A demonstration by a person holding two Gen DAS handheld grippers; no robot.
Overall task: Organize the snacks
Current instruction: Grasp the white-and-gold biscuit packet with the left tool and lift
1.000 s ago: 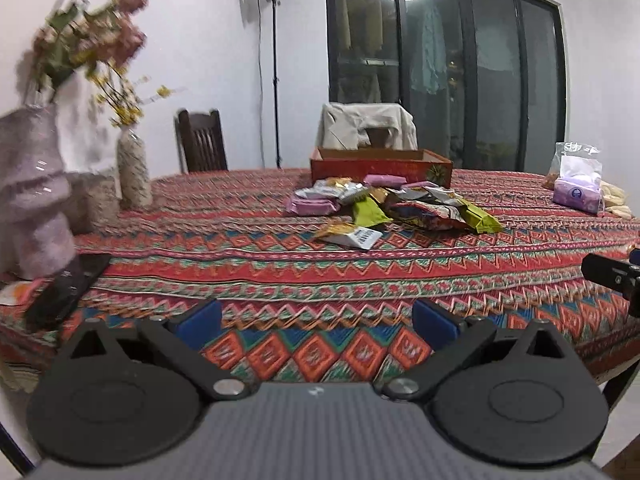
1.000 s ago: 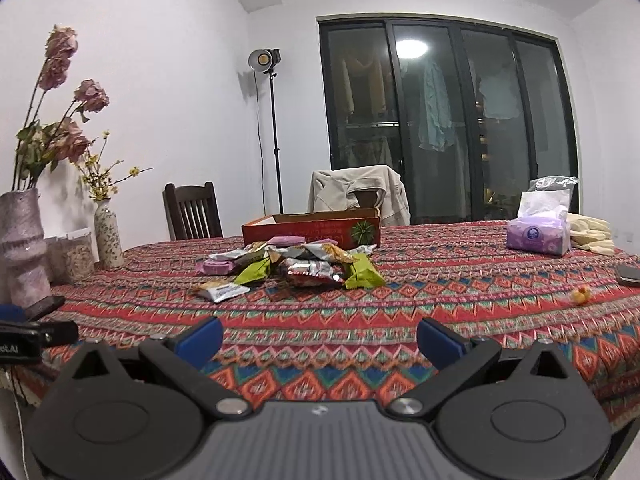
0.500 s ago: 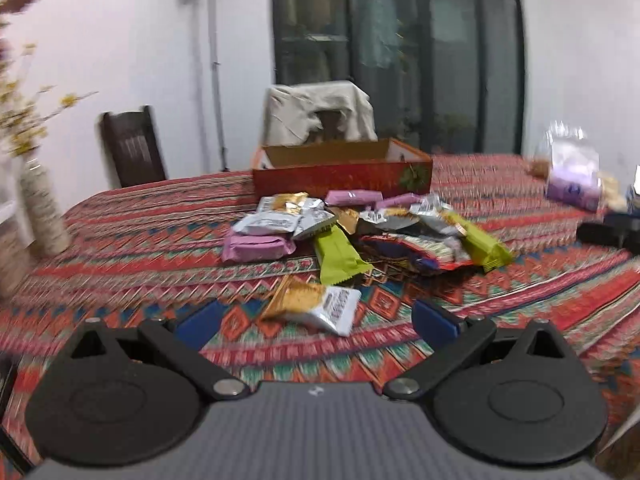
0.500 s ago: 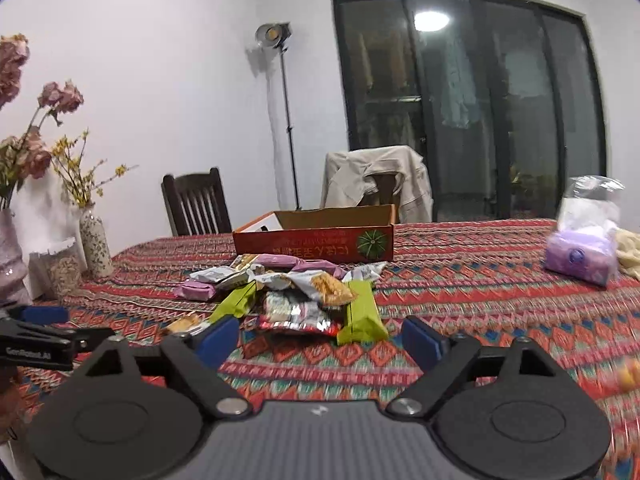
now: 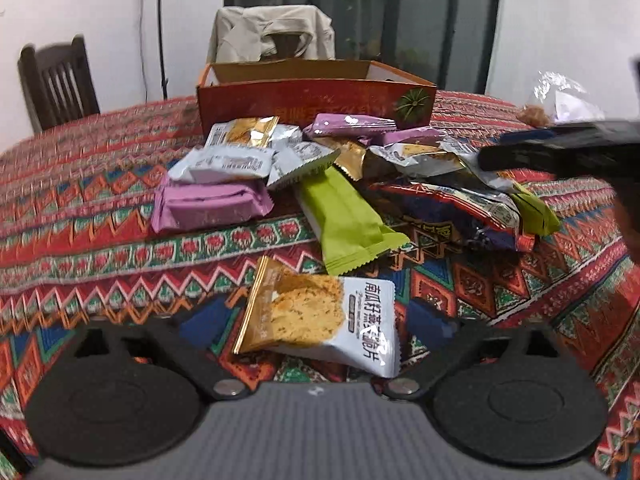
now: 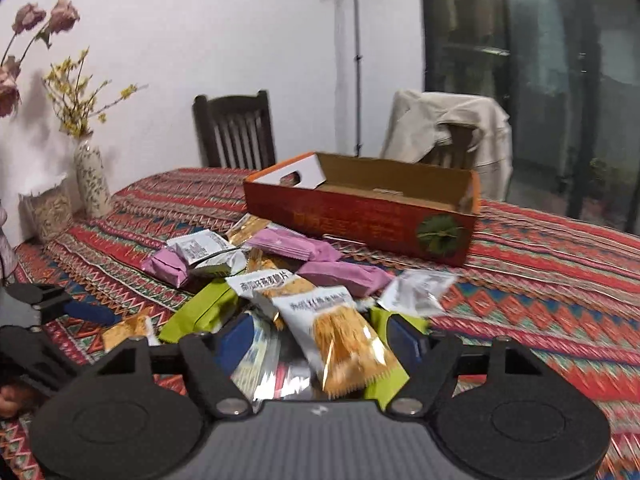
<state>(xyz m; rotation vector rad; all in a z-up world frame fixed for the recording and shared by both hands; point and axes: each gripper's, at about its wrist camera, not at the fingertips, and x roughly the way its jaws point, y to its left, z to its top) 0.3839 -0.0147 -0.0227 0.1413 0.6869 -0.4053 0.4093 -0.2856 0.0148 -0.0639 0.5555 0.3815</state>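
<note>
A pile of snack packets lies on the patterned tablecloth in front of an open red cardboard box. My left gripper is open, its blue pads on either side of a gold-and-white cracker packet lying apart from the pile. My right gripper is open over the pile, with a gold-and-white packet between its pads. Green, purple and silver packets lie around. The right gripper also shows in the left wrist view.
Two vases with flowers stand at the table's left edge. A dark chair and a chair draped with a jacket stand behind the table. A clear bag lies at the right. The left gripper shows in the right wrist view.
Both grippers have moved forward over the table to the snack pile and tilted down. Each now has a packet between its open pads.
</note>
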